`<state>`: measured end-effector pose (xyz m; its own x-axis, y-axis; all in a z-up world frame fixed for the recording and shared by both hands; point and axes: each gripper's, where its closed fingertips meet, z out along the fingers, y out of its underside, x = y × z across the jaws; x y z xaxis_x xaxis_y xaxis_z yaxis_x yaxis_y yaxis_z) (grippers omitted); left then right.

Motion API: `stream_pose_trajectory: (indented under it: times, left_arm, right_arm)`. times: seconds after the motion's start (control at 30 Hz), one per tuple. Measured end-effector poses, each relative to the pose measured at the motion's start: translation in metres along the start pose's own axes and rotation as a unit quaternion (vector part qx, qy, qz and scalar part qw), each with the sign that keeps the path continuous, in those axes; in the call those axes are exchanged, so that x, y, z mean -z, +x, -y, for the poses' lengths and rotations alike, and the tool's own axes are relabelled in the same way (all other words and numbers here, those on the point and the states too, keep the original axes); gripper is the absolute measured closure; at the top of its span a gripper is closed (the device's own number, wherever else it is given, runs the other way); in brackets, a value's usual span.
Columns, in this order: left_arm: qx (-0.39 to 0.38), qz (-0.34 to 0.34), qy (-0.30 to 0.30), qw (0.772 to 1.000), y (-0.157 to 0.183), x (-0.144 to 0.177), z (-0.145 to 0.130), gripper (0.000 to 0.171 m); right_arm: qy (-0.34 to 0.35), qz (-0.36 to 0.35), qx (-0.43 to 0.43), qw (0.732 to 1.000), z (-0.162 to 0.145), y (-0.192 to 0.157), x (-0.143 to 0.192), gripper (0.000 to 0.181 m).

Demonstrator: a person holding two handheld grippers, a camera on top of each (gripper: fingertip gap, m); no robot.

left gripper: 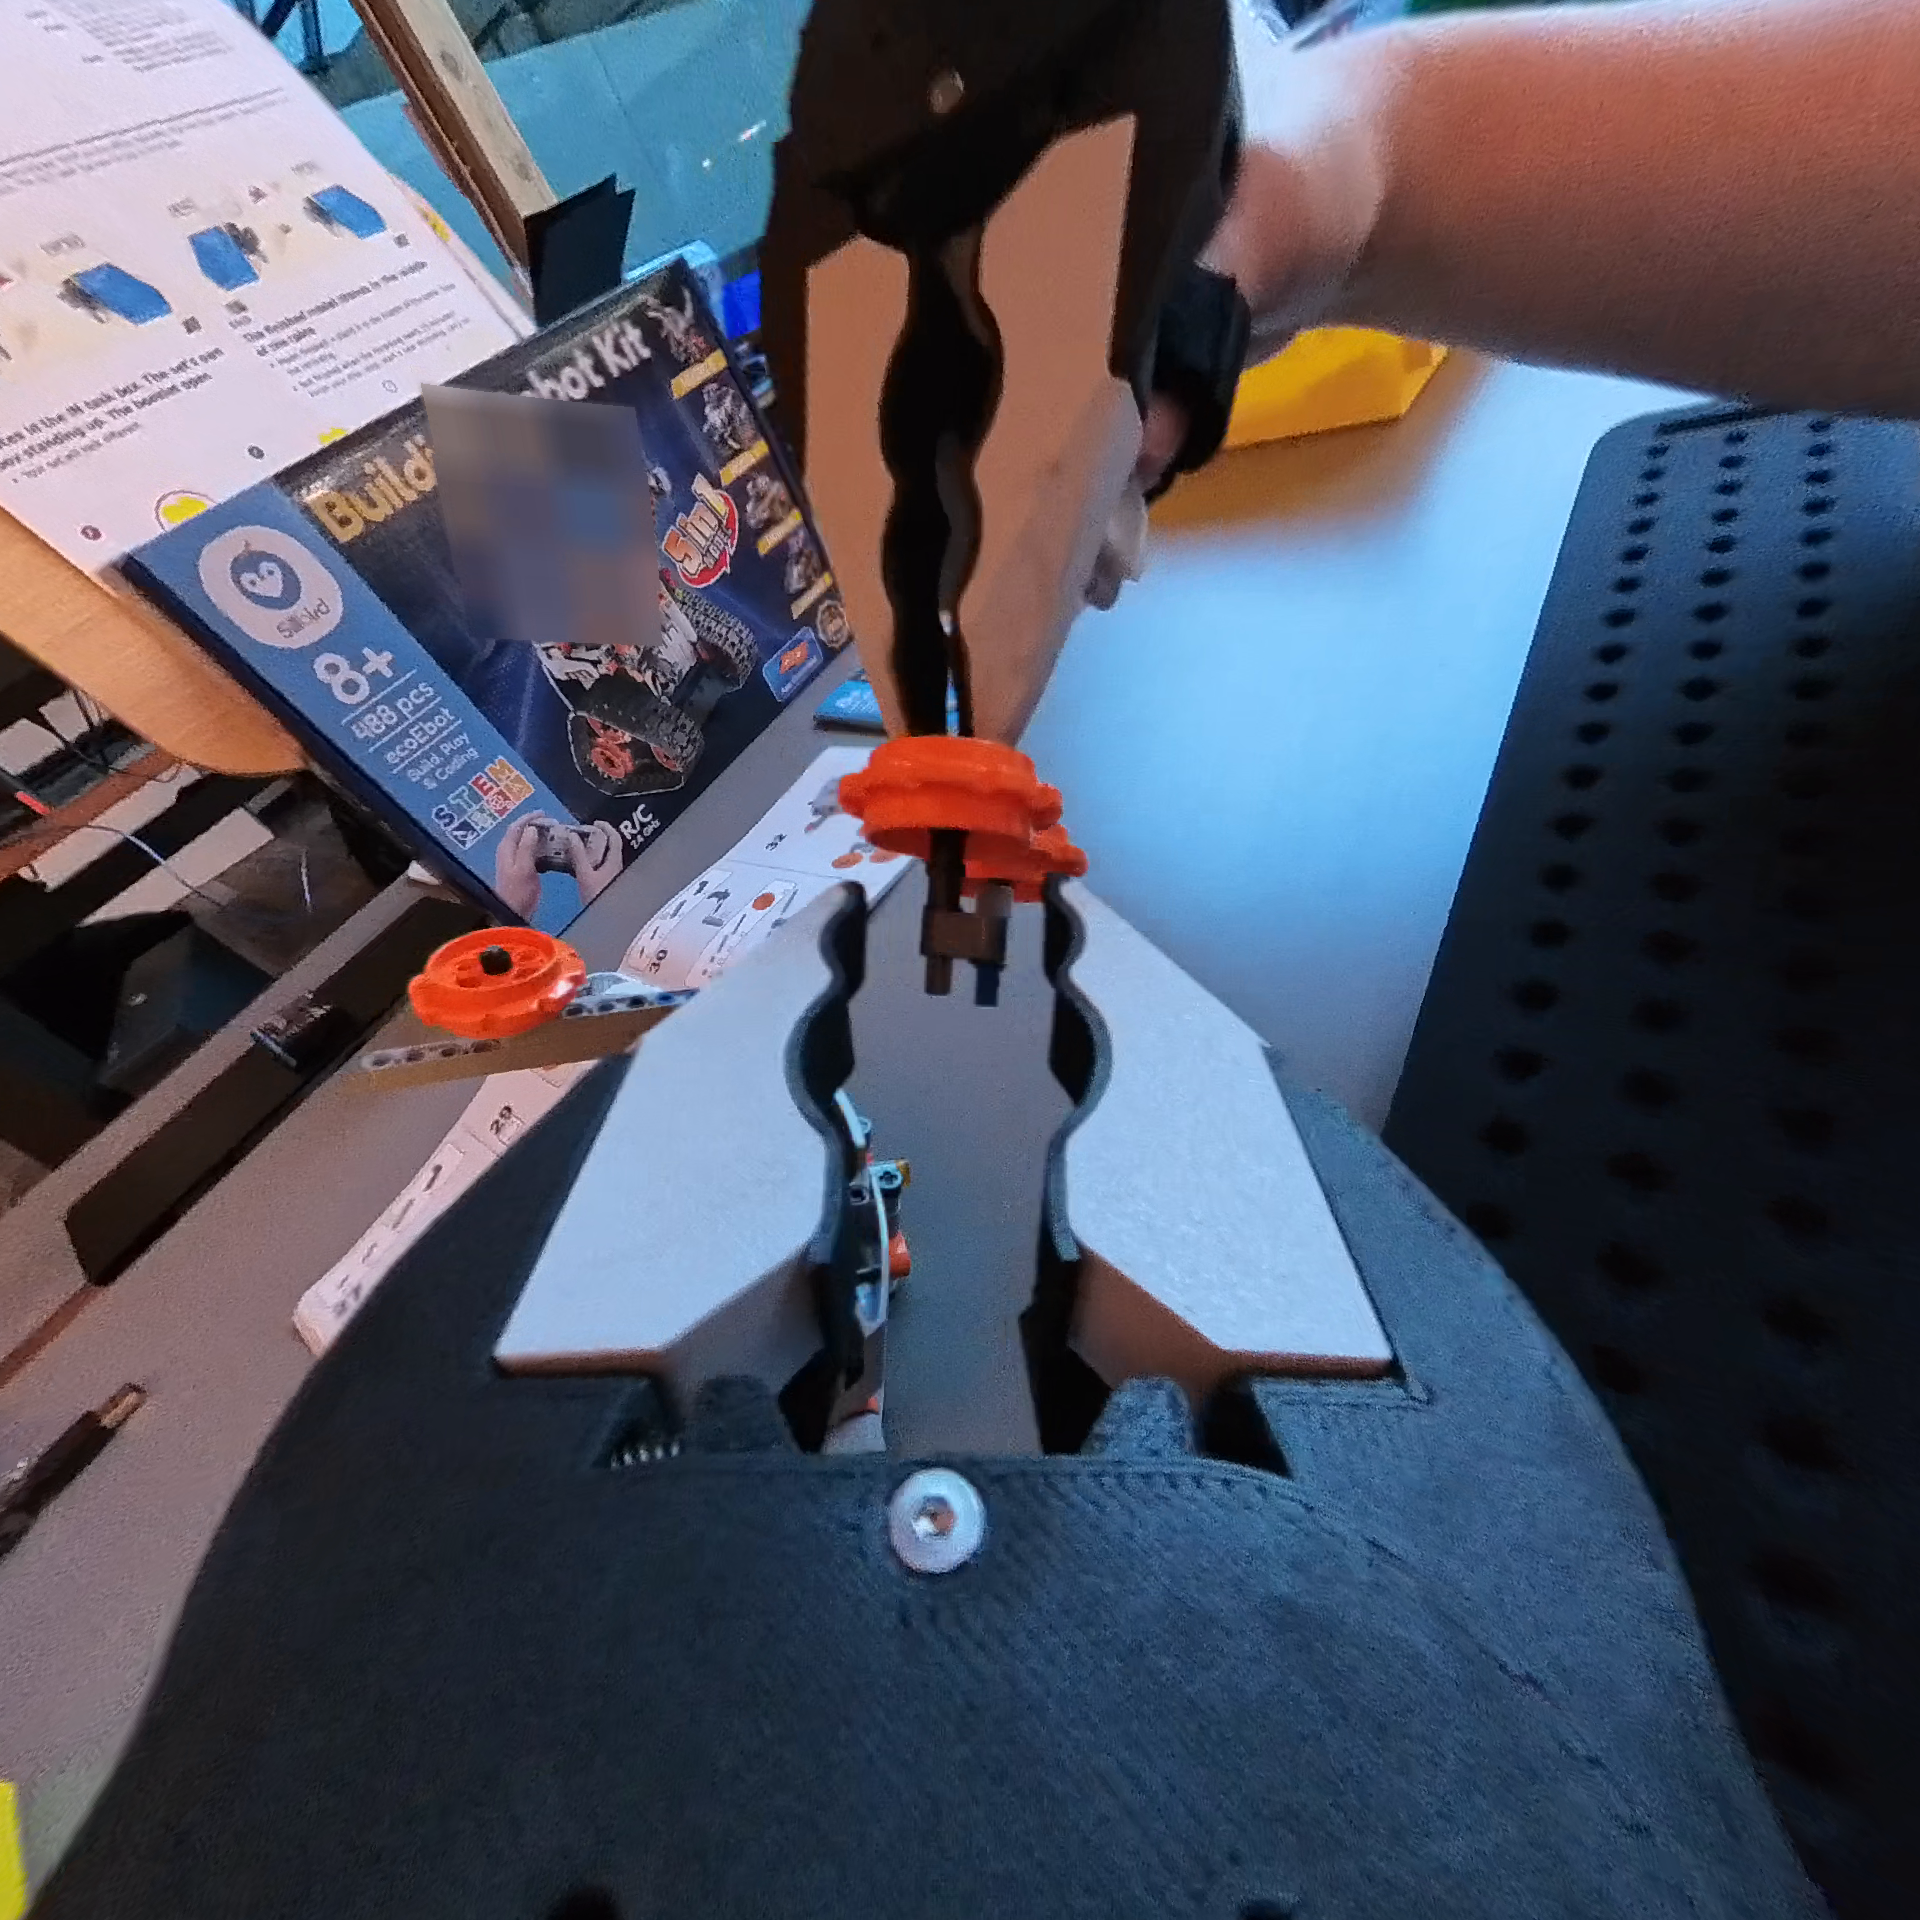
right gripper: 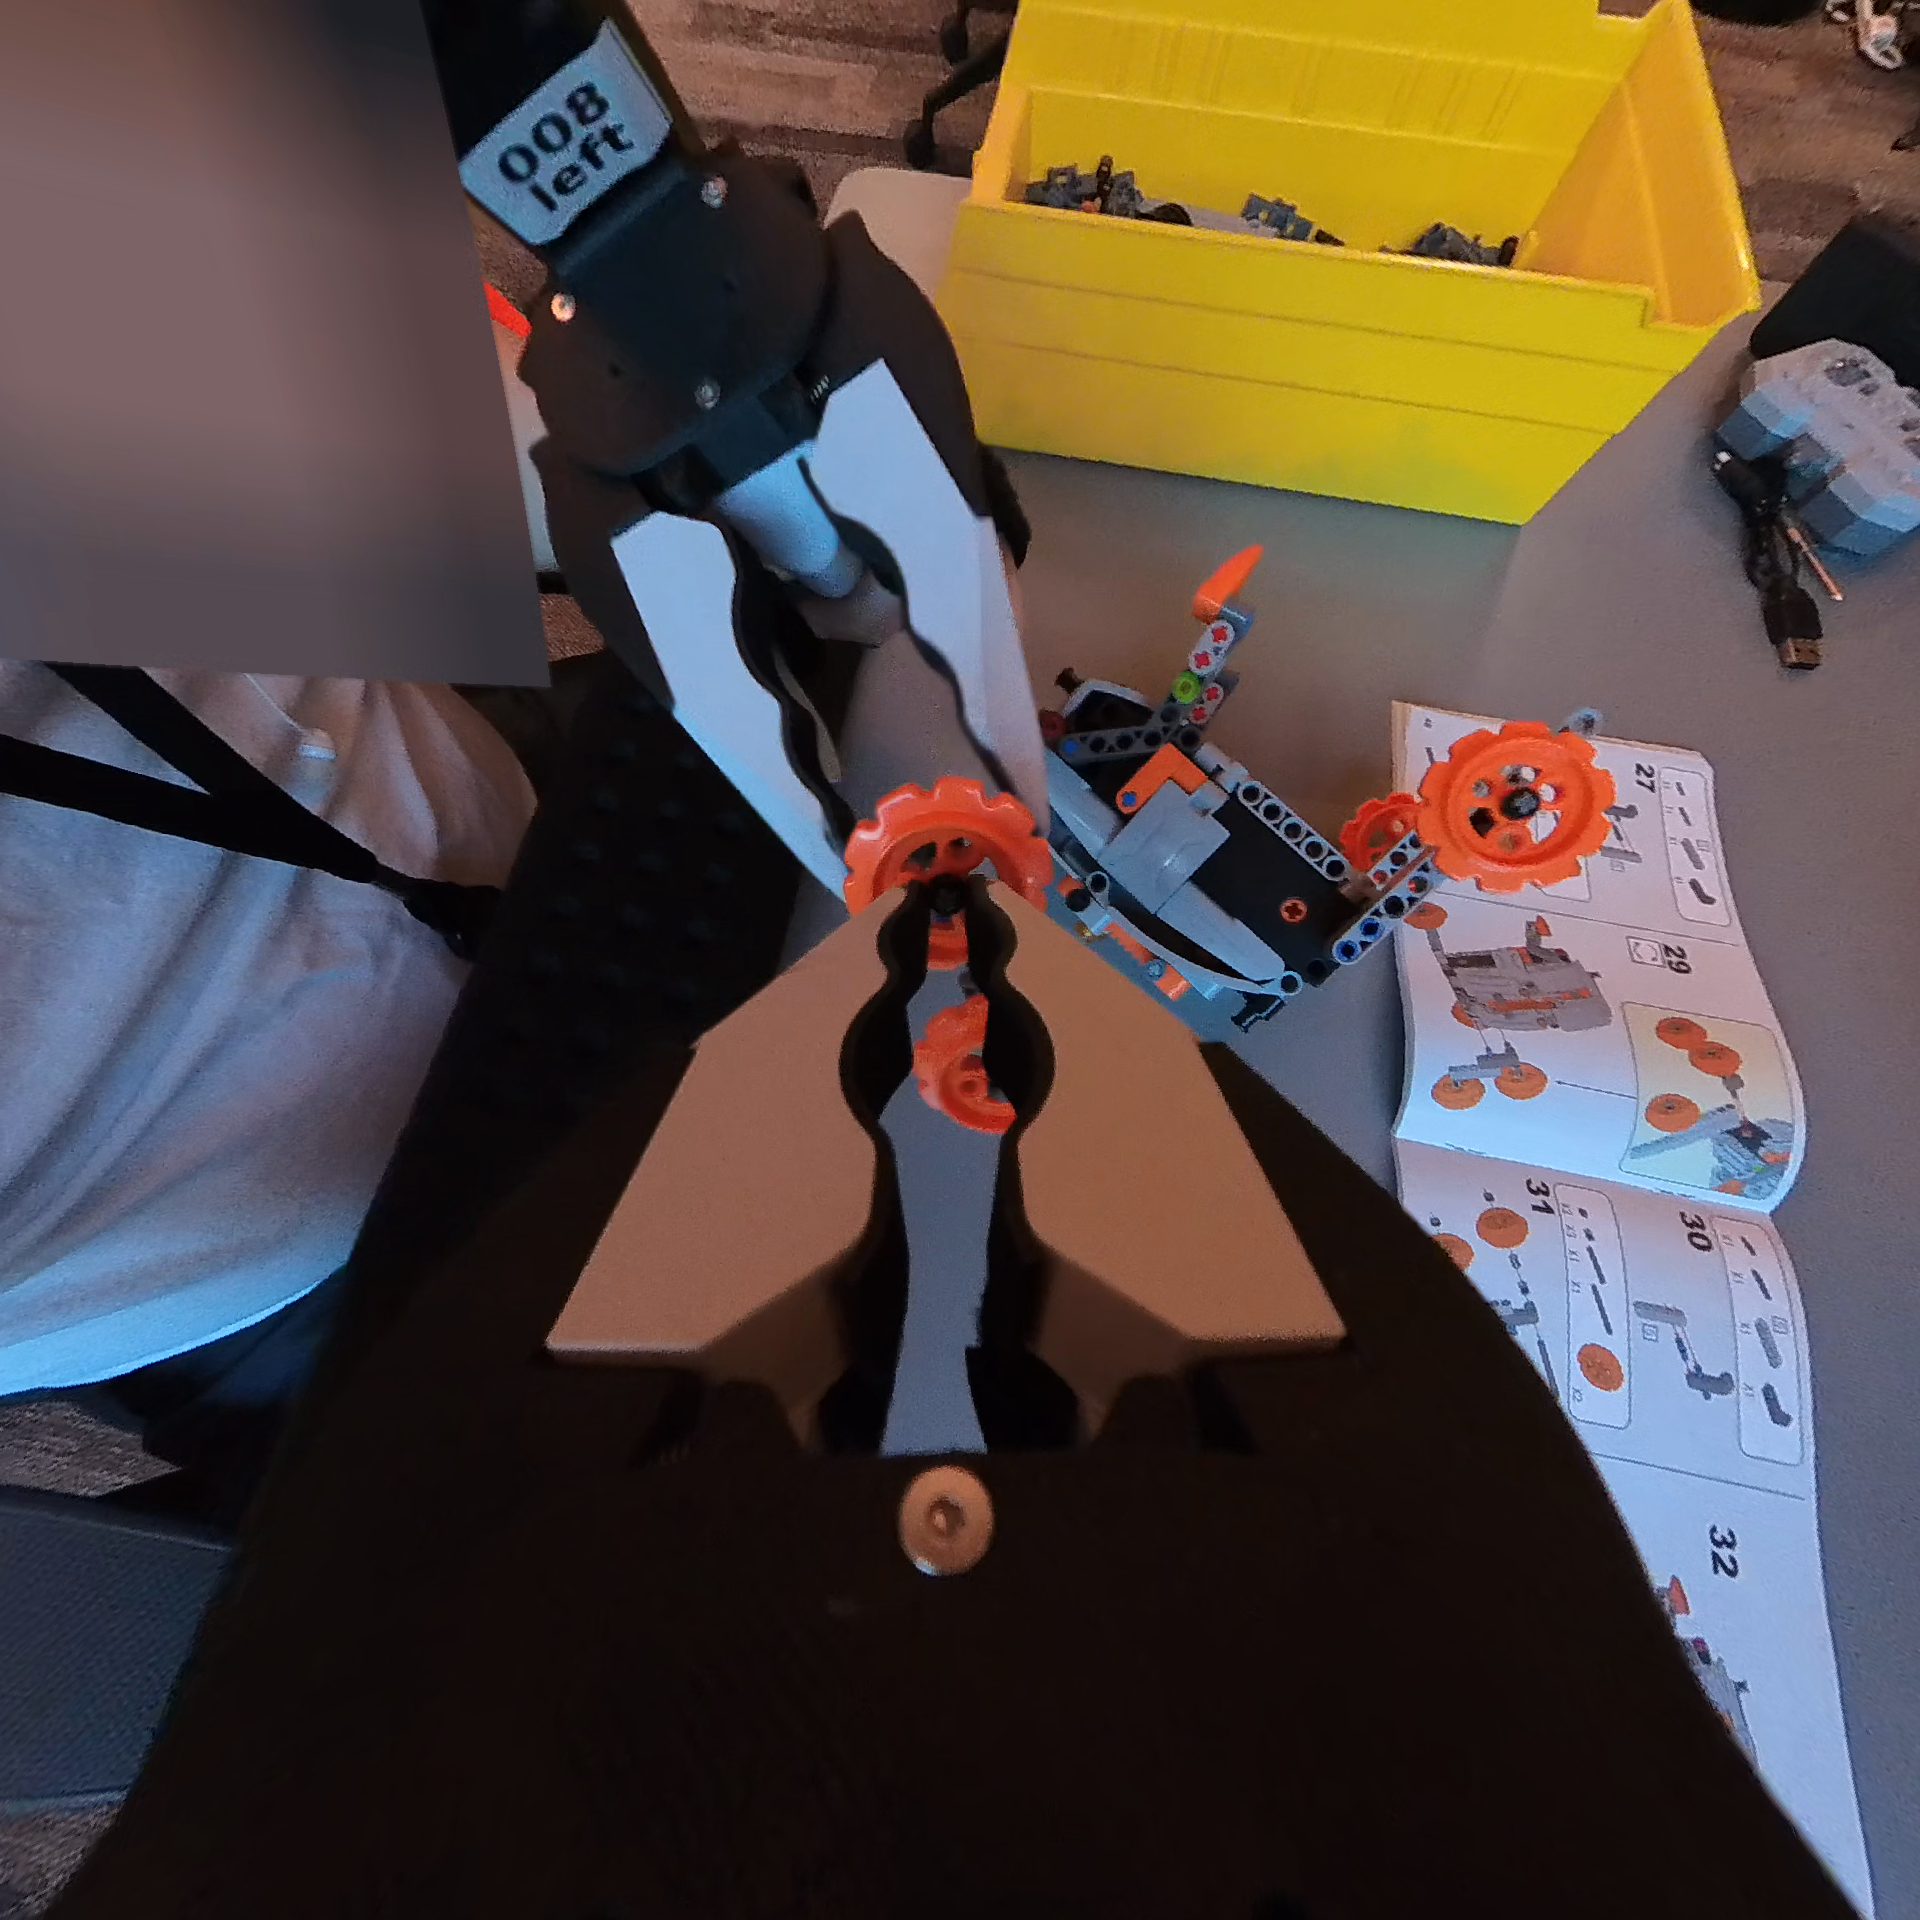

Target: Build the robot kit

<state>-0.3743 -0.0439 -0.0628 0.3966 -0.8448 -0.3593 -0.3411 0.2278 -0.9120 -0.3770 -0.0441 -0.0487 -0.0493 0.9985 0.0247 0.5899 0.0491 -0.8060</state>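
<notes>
My right gripper (right gripper: 940, 899) is shut on the black axle of a small assembly with two orange toothed wheels (right gripper: 945, 847). In the left wrist view it comes down from above (left gripper: 940, 727) and holds the orange wheels (left gripper: 951, 800) just above my left gripper's fingertips. My left gripper (left gripper: 956, 904) is open, with the dark connector under the wheels hanging between its tips. In the right wrist view the left gripper (right gripper: 930, 821) stands at the near end of a grey, black and orange brick-built vehicle (right gripper: 1195, 862) on the table. That vehicle carries a big orange wheel (right gripper: 1517, 805) at its far end.
A yellow bin (right gripper: 1299, 343) with small parts stands behind the vehicle. An open instruction booklet (right gripper: 1621, 1039) lies to the right, and a grey block with a cable (right gripper: 1829, 468) lies farther right. A kit box (left gripper: 499, 623) and a black perforated chair back (left gripper: 1714, 935) flank the grippers. The tips of both grippers are at nearly the same place.
</notes>
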Motion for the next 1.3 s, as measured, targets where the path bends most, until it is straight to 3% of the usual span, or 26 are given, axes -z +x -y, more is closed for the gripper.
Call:
stream_pose_trajectory:
  times: [0.07,0.37,0.5,0.6,0.77,1.13,1.3]
  left_arm:
    - [0.013,0.007,-0.004,1.0,-0.006,0.002,-0.003,0.132]
    - [0.065,0.097,0.003,0.993,-0.041,0.047,-0.027,0.131]
    - [0.133,0.074,-0.006,0.988,-0.044,0.061,-0.045,0.138]
    - [0.183,0.072,-0.019,0.98,-0.052,0.066,-0.06,0.134]
    - [0.227,0.043,-0.061,0.971,-0.05,0.051,-0.079,0.099]
    - [0.205,0.026,-0.071,0.976,-0.051,0.022,-0.083,0.097]
    - [0.199,0.013,-0.083,0.976,-0.048,0.016,-0.09,0.11]
  right_arm:
    - [0.001,-0.009,-0.001,1.0,-0.003,0.005,0.0,0.175]
    - [-0.034,-0.063,0.007,0.997,-0.024,0.035,-0.003,0.175]
    - [-0.065,-0.098,0.029,0.993,-0.025,0.05,-0.006,0.175]
    - [-0.099,-0.118,0.038,0.987,-0.027,0.06,-0.01,0.175]
    - [-0.152,-0.146,0.042,0.977,-0.026,0.074,-0.02,0.175]
    - [-0.237,-0.161,0.003,0.958,-0.027,0.087,-0.032,0.175]
    - [-0.256,-0.152,-0.003,0.955,-0.026,0.088,-0.034,0.174]
